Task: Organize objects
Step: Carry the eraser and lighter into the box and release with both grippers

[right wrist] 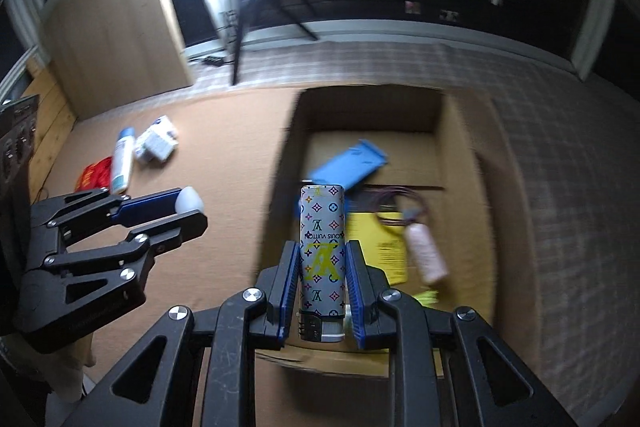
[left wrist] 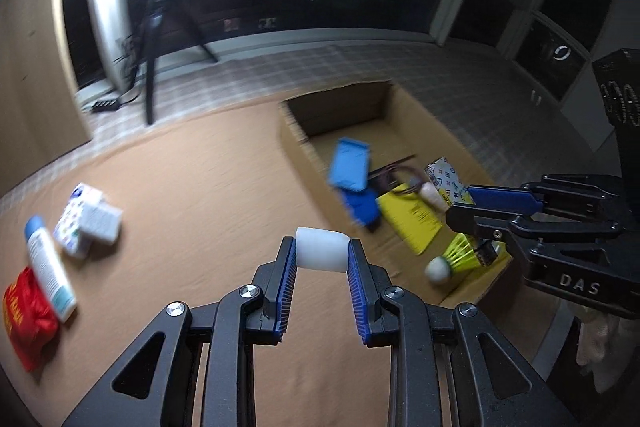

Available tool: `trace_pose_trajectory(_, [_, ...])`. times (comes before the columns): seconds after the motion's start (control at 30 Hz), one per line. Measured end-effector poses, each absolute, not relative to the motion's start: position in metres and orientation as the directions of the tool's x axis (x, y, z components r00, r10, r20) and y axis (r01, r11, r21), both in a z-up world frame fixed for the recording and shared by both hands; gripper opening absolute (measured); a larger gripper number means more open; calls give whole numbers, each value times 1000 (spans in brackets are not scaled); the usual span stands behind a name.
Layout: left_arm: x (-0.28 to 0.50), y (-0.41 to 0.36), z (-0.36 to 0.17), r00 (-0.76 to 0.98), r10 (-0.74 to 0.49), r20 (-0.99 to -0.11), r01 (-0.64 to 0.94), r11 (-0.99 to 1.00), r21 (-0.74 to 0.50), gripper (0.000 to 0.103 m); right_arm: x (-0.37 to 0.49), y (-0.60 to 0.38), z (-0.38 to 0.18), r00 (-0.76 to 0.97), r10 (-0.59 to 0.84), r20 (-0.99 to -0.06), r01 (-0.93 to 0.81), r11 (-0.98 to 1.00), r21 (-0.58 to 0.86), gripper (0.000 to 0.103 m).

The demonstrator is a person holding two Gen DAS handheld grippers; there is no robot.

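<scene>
My left gripper (left wrist: 321, 247) is shut on a small white cylinder (left wrist: 322, 259), held above the brown tabletop (left wrist: 208, 195) just left of the cardboard box (left wrist: 290, 143). In the right wrist view my right gripper (right wrist: 322, 247) is shut on a tall white lighter (right wrist: 322, 227) with a coloured monogram print, over the near end of the box (right wrist: 286, 163). Each gripper shows in the other's view: the right gripper (left wrist: 460, 205) at the right edge, the left gripper (right wrist: 192, 207) with the white cylinder (right wrist: 191, 199) at the left.
Inside the box lie a light blue tray (left wrist: 350, 165), a darker blue piece (left wrist: 364, 209), a yellow booklet (left wrist: 412, 221), a yellow shuttlecock (left wrist: 452, 259), a pink bottle (right wrist: 426, 255) and a cord. On the table's left are white cartons (left wrist: 88, 221), a white spray bottle (left wrist: 50, 271) and a red packet (left wrist: 26, 315).
</scene>
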State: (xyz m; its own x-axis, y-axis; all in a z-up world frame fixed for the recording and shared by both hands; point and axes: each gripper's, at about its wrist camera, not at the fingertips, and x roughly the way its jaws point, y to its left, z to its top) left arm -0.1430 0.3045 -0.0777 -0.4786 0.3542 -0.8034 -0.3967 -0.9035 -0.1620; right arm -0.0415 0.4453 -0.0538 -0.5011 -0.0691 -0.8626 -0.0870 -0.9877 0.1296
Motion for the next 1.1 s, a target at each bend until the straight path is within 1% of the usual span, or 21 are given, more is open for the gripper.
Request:
trace_pose_trajectory(0.23, [-152,360,-84,-442,370,-817,-449,-880,-155,27,-43,487,-61,-495,-43,-868,-146,-980,132,21])
trace_pose_trajectory(0.4, [-150,379,-90,-428,362,-828,-469,-872,-139,27,-46,497,-66,-495,-50,-867,-148,-979,141,21])
trace_pose_trajectory(0.47, [-149,381,-91,-428,355,-831,-469,-874,-132,31,-47,498,-67,-497,-49,-867,-148,-979,140,21])
trace_pose_trajectory(0.5, [-148,382,-91,-428,354,-831,-467,-874,-132,33,-47,498,-67,-500,-47,-865,-150,-979,140,23])
trace_pose_trajectory(0.53, [-148,381,-90,-426,351,-834,-462,-877,-133,45,-48,499,-67,-504,-45,-862,-151,-979,140,26])
trace_pose_trajectory(0.6, [-148,375,-89,-427,350,-833,-447,-883,-142,59,-48,498,-67,-504,-55,-862,-150,-977,150,53])
trace_pose_trajectory(0.63, [-147,372,-88,-430,350,-832,-440,-886,-146,60,-47,498,-66,-515,-51,-856,-155,-976,152,55])
trace_pose_trajectory(0.87, [-139,333,-81,-443,349,-826,-389,-905,-174,59,-49,484,-63,-518,-75,-852,-170,-967,188,56])
trace_pose_trajectory(1.1, [-127,274,-66,-471,350,-810,-349,-917,-194,59,-54,437,-50,-522,-110,-846,-129,-970,205,56])
